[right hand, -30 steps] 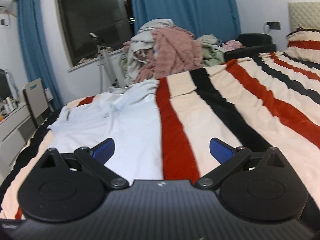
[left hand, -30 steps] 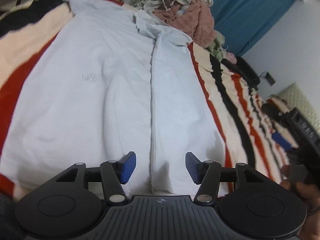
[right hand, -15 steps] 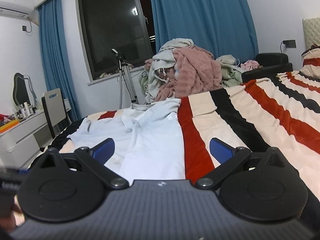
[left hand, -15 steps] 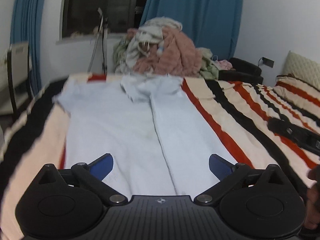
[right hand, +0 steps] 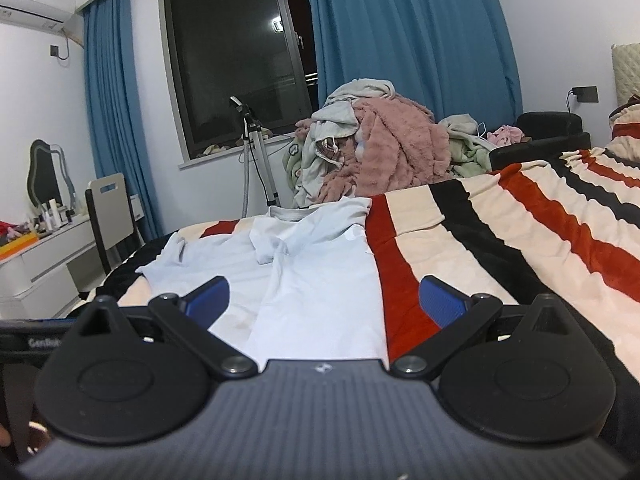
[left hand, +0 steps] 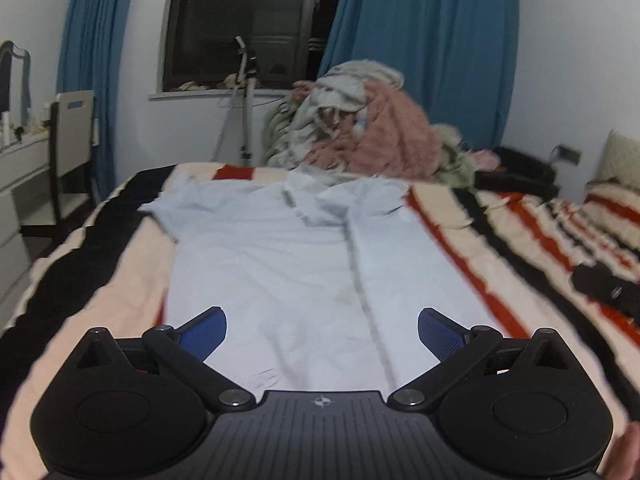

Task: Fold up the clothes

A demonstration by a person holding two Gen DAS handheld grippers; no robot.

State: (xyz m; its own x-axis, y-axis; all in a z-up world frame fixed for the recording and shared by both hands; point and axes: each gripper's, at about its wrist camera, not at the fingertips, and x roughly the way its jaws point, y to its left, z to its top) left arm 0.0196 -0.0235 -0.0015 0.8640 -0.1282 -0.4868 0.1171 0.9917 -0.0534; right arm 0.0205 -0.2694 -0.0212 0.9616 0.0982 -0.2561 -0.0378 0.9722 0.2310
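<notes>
Am holding left claw [left hand: 322,334] spread wide over pale blue shirt [left hand: 280,264] lying on striped bed [left hand: 500,240]. Right claw [right hand: 322,302] also spread, pinching nothing.

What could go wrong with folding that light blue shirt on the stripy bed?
The light blue shirt has one side already folded in, and its collar end is rumpled, so the next fold might come out crooked. Both the left gripper and right gripper are open and empty; a grab could also pinch the striped blanket underneath.
</notes>
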